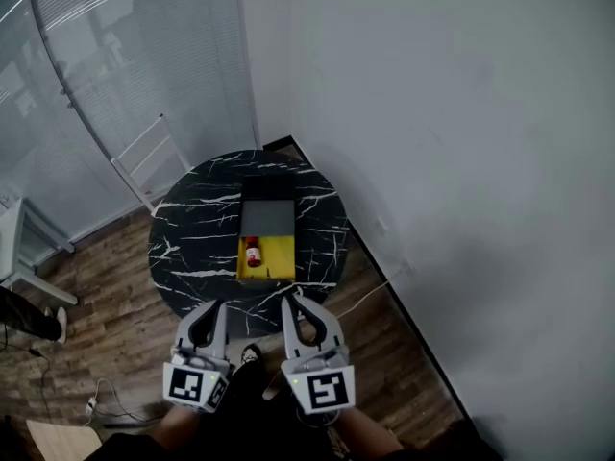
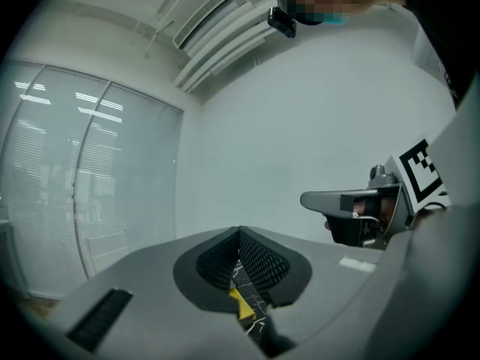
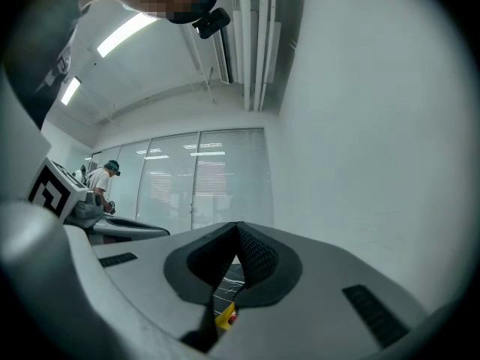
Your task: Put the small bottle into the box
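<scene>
Our right gripper [image 1: 291, 302] and left gripper [image 1: 215, 305] are both clenched on nothing, hanging at the near edge of the marble table [image 1: 183, 248]. The small bottle [image 1: 252, 253] lies ahead, about midway between them. It is already inside the yellow box [image 1: 279, 257] (left side), with its long axis pointing roughly away from us.

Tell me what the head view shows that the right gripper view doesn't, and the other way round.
Only the head view: the whole round table, the small bottle lying in the yellow box, its grey lid, a white chair. Only the right gripper view: ceiling lights, a distant person in a white top. Both: the left tool, the right tool with jaws shut on nothing, plus table and box, only a sliver in the gripper view.
</scene>
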Demonstrator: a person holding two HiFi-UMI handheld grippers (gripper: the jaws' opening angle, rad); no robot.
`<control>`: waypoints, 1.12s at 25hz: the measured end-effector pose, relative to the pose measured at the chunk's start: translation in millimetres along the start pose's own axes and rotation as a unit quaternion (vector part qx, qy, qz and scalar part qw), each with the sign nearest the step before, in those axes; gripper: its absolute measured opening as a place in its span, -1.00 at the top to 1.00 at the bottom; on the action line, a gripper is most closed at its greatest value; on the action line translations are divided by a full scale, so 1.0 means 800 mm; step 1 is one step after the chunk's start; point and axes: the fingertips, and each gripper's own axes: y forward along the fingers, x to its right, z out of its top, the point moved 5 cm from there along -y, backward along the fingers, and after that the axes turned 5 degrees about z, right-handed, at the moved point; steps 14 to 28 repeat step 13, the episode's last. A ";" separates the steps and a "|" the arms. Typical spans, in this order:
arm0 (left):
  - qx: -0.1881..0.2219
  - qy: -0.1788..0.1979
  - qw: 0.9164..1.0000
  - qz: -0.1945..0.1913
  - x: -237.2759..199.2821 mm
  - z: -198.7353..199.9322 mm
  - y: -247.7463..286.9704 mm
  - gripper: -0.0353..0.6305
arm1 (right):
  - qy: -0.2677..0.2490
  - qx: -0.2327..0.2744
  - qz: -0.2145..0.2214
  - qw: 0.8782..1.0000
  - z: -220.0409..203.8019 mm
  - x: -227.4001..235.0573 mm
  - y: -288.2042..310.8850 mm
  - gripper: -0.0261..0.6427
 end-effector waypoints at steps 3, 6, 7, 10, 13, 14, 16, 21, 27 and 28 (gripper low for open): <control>-0.003 -0.001 1.000 0.004 0.004 -0.006 -0.005 0.90 | 0.002 -0.001 0.001 1.000 -0.004 0.001 -0.007 0.94; -0.007 -0.006 1.000 0.003 0.006 -0.009 -0.008 0.90 | 0.000 -0.004 -0.002 1.000 -0.005 0.000 -0.012 0.94; -0.008 -0.008 1.000 0.002 0.008 -0.010 -0.008 0.90 | -0.001 -0.005 -0.004 1.000 -0.005 0.000 -0.014 0.94; -0.007 -0.014 1.000 -0.001 0.013 -0.009 -0.010 0.90 | -0.001 -0.004 -0.006 1.000 -0.003 0.003 -0.020 0.94; -0.008 -0.015 1.000 -0.003 0.019 -0.008 -0.014 0.90 | 0.000 -0.005 -0.006 1.000 -0.002 0.004 -0.028 0.94; -0.008 -0.015 1.000 -0.003 0.019 -0.008 -0.014 0.90 | 0.000 -0.005 -0.006 1.000 -0.002 0.004 -0.028 0.94; -0.008 -0.015 1.000 -0.003 0.019 -0.008 -0.014 0.90 | 0.000 -0.005 -0.006 1.000 -0.002 0.004 -0.028 0.94; -0.008 -0.015 1.000 -0.003 0.019 -0.008 -0.014 0.90 | 0.000 -0.005 -0.006 1.000 -0.002 0.004 -0.028 0.94; -0.008 -0.015 1.000 -0.003 0.019 -0.008 -0.014 0.90 | 0.000 -0.005 -0.006 1.000 -0.002 0.004 -0.028 0.94; -0.008 -0.015 1.000 -0.003 0.019 -0.008 -0.014 0.90 | 0.000 -0.005 -0.006 1.000 -0.002 0.004 -0.028 0.94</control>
